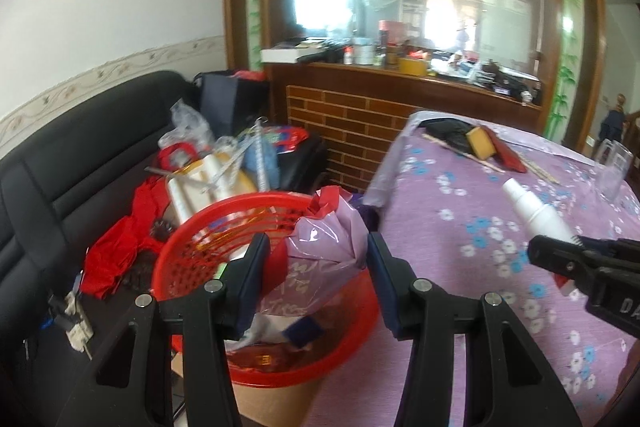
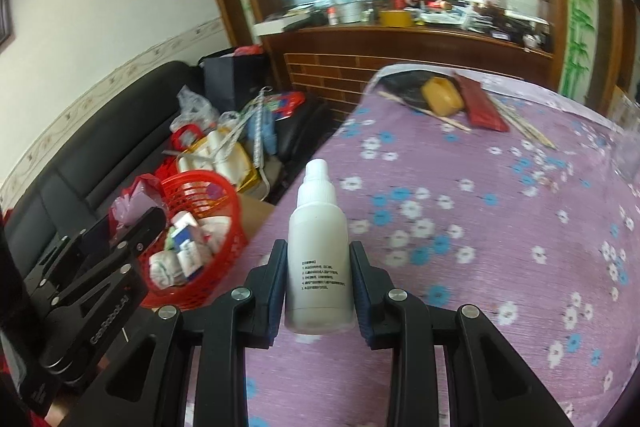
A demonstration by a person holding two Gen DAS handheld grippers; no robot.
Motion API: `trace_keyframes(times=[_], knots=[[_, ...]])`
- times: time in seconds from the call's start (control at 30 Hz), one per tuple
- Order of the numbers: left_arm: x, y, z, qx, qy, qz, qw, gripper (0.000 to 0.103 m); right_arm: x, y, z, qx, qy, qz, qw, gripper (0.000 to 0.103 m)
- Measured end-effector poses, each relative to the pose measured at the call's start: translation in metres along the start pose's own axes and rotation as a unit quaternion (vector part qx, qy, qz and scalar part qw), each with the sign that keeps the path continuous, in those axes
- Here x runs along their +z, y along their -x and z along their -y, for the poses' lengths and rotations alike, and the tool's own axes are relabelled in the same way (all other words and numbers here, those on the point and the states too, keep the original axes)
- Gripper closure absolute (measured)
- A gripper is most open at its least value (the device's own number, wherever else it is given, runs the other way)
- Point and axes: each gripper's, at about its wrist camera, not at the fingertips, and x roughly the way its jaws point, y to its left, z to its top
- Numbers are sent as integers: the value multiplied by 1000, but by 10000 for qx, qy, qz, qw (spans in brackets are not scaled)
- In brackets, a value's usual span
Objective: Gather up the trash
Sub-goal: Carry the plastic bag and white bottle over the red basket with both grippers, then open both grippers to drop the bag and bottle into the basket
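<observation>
Nearest, the right tongs point(image 2: 319, 291) are clamped on a white spray bottle point(image 2: 319, 247), carried above the floral tabletop point(image 2: 500, 247) and not yet binned. To the left, the left tongs point(image 1: 319, 267) stand part open with a pink bag point(image 1: 320, 251) between them; whether the pads press it cannot be told. Just beyond sits the red basket point(image 2: 200, 227), already loaded with cartons and wrappers, so collecting looks well under way. At the far end, a black bag point(image 2: 404, 83), yellow block point(image 2: 442, 95), red packet point(image 2: 482, 107) and sticks point(image 2: 528, 131) still wait.
</observation>
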Motion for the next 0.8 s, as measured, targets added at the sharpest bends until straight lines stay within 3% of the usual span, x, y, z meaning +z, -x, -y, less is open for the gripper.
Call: trace_keyframes(times=[0.8], knots=[[-6,-47,-58,327,412,-389,9979,55,24,-53,-72,467,437,-370,9973,70]])
